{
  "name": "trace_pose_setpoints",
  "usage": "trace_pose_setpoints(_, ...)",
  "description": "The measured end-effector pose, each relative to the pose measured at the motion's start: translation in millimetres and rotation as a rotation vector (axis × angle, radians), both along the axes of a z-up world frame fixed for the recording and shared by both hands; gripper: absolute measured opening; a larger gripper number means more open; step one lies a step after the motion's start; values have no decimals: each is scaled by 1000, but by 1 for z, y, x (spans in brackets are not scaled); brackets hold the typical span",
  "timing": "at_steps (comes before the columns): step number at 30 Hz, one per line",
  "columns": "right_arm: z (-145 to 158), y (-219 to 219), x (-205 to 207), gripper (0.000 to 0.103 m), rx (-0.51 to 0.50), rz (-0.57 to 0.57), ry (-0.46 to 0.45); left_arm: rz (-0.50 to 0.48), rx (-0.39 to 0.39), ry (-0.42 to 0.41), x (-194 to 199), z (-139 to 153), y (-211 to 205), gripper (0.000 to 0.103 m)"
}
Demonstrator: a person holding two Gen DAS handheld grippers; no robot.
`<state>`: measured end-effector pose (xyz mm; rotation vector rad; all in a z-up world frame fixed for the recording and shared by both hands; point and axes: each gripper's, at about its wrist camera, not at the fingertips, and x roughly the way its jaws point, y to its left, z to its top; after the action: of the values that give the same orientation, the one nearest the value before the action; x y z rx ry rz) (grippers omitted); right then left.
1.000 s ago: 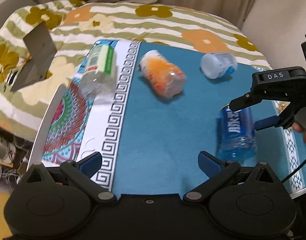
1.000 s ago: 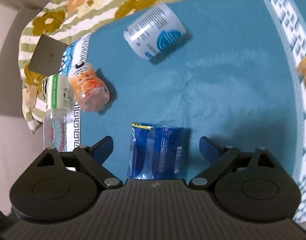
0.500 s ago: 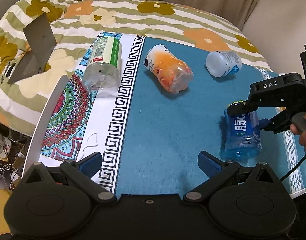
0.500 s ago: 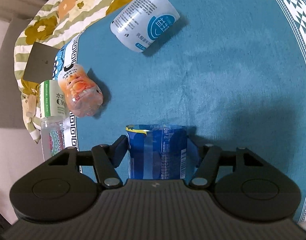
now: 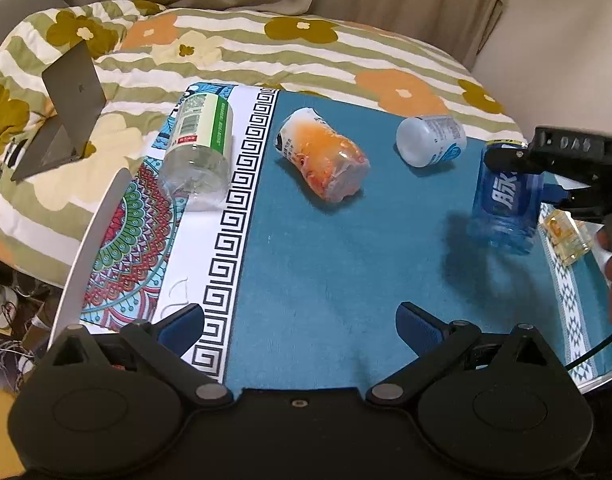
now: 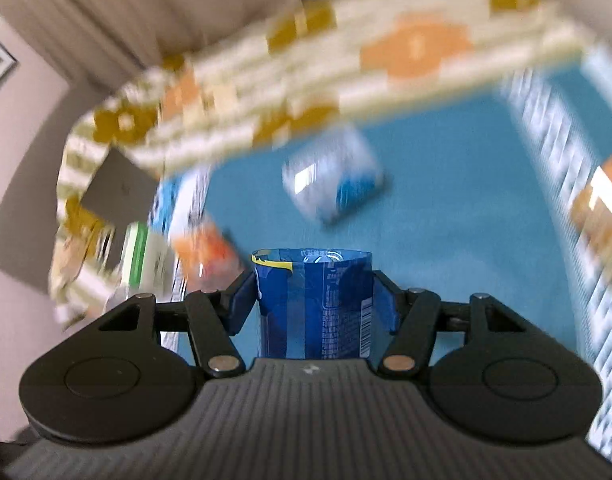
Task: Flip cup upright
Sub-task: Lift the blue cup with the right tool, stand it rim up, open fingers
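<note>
The blue cup (image 5: 505, 196), a cut-off blue-labelled bottle, hangs tilted above the teal cloth at the right, its shadow below it. My right gripper (image 5: 533, 176) is shut on it; in the right wrist view the cup (image 6: 313, 308) sits between the blue pads (image 6: 242, 304), open end pointing away. My left gripper (image 5: 302, 328) is open and empty over the cloth's near edge. Three more cups lie on their sides: green-labelled (image 5: 198, 156), orange (image 5: 325, 160), white-blue (image 5: 431, 140).
The round table (image 5: 98, 232) carries a teal cloth (image 5: 345, 264) with patterned borders. A small yellow clear box (image 5: 563, 234) lies at the right edge. A floral bedcover (image 5: 266, 48) and a grey laptop (image 5: 62, 108) lie behind.
My right gripper closed on the blue cup, lifted it off the cloth and is swinging it; the right wrist view is now blurred. My left gripper stayed open.
</note>
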<state>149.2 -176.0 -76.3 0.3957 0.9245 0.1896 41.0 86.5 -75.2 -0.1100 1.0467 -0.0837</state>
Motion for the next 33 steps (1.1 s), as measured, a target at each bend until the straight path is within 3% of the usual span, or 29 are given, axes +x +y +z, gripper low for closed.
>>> trace_pose_setpoints(4,-15,13,-25,77,-100,-42,-215,-14,1,9,-3,-5,-2,103)
trace_pose_setpoints(8,-38,28,-36,77,-209,-31,-334,-36,44,14,-8,-10,-7,103)
trace_pose_setpoints(13,-57,33,-41,77,-250,-14,-354,-49,68,17,-12,-17,-12,103)
trace_pose_setpoints(19,-58,35,-59,77,-288,54,-383,-66,69,16,-15,-19,-18,103)
trace_pose_setpoints(33,-58,33,-83,77,-292,92,-339,-80,81,31,-24,-22,-21,103)
